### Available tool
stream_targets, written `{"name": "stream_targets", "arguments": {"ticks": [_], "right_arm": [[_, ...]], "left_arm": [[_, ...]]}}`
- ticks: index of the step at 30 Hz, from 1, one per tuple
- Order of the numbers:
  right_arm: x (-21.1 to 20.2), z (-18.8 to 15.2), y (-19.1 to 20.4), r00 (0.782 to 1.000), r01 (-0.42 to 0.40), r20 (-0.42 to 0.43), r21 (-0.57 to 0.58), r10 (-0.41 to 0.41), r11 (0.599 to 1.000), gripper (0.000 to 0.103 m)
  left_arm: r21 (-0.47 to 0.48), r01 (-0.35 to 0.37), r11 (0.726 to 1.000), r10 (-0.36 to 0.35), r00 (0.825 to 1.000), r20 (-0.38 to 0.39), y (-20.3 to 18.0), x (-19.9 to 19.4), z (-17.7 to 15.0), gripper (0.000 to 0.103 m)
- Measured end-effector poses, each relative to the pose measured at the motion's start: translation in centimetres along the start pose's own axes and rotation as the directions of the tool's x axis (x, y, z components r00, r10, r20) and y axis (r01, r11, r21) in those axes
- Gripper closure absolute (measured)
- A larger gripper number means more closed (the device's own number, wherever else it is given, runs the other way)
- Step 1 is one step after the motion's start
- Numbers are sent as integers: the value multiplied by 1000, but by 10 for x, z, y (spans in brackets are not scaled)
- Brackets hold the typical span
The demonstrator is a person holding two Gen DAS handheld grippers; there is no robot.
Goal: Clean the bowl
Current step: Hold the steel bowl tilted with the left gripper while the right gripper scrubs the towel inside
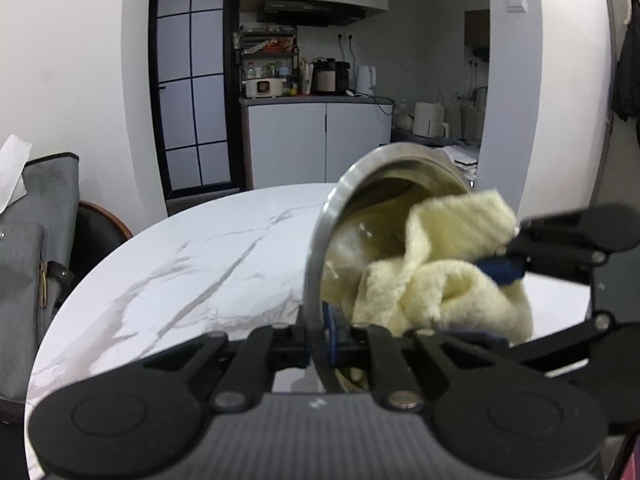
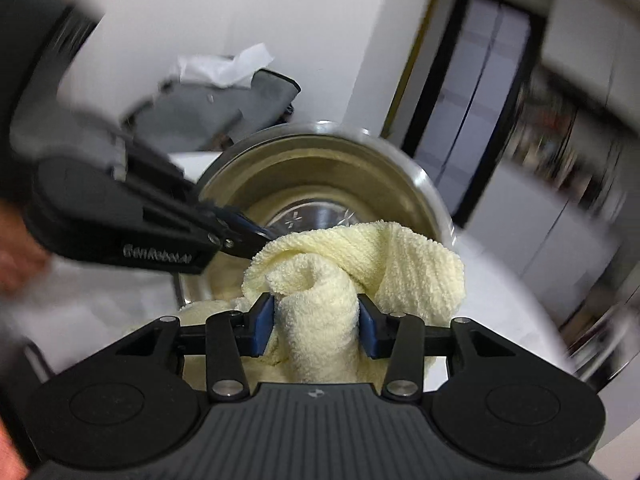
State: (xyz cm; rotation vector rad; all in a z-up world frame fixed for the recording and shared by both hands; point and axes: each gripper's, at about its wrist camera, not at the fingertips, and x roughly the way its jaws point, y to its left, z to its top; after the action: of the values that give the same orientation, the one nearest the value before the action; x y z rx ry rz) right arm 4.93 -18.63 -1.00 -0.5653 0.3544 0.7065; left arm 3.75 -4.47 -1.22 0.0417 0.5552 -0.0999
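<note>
A shiny steel bowl (image 1: 320, 240) is held tipped on its side above the table, its opening turned right. My left gripper (image 1: 320, 344) is shut on the bowl's rim. My right gripper (image 2: 316, 324) is shut on a pale yellow towel (image 2: 360, 256) and presses the towel into the bowl's (image 2: 320, 172) inside. In the left wrist view the towel (image 1: 440, 272) bulges out of the bowl, with the right gripper (image 1: 504, 268) coming in from the right. In the right wrist view the left gripper (image 2: 244, 232) grips the bowl's rim at the left.
A round white marble table (image 1: 180, 272) lies under the bowl. A grey bag (image 1: 36, 240) with white paper sits on a chair at the left. Kitchen cabinets and a counter with appliances (image 1: 320, 80) stand far behind. The right wrist view is blurred at its edges.
</note>
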Motion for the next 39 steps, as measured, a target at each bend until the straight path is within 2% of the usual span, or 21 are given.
{"name": "stream_targets", "arguments": {"ticks": [1,4,6,10,14,21,24,25,29,36,39], "right_arm": [[-1,0,7,999,52,17,-71,-51,996,57],[-4,-2,20,989,145,70,-208,-133,967,58],[-3,-3,26,982,184,96,-267,-164,946,58],[-6,-1,29,975,212,129,-304,-180,929,59],[-6,0,23,977,199,127,-286,-169,938,59],[-2,-3,8,996,94,25,-177,-91,980,59],[-2,0,-8,999,-14,-37,9,14,1000,59],[-1,0,-15,997,-55,-44,92,59,994,59],[7,-7,-33,989,-128,-33,279,143,952,59],[14,-16,-45,980,-180,0,408,197,895,59],[12,-17,-45,980,-182,3,402,197,897,59]], "left_arm": [[9,-3,1000,3,1000,0,-1,0,0,94],[45,-12,999,13,1000,-7,-7,1,0,93],[54,-15,998,15,1000,-12,-9,1,1,93],[49,-8,999,9,1000,-21,-11,3,2,93],[39,-6,999,7,1000,-14,-11,2,3,93],[6,-3,1000,3,1000,3,-8,2,4,94],[-24,-1,1000,1,1000,4,-6,3,4,94],[-28,-2,1000,2,1000,2,-6,4,4,94],[-35,7,999,-7,1000,-15,-10,3,4,89],[-10,8,1000,-8,998,-65,-20,-5,-2,84],[0,10,1000,-10,998,-62,-19,-5,-4,85]]}}
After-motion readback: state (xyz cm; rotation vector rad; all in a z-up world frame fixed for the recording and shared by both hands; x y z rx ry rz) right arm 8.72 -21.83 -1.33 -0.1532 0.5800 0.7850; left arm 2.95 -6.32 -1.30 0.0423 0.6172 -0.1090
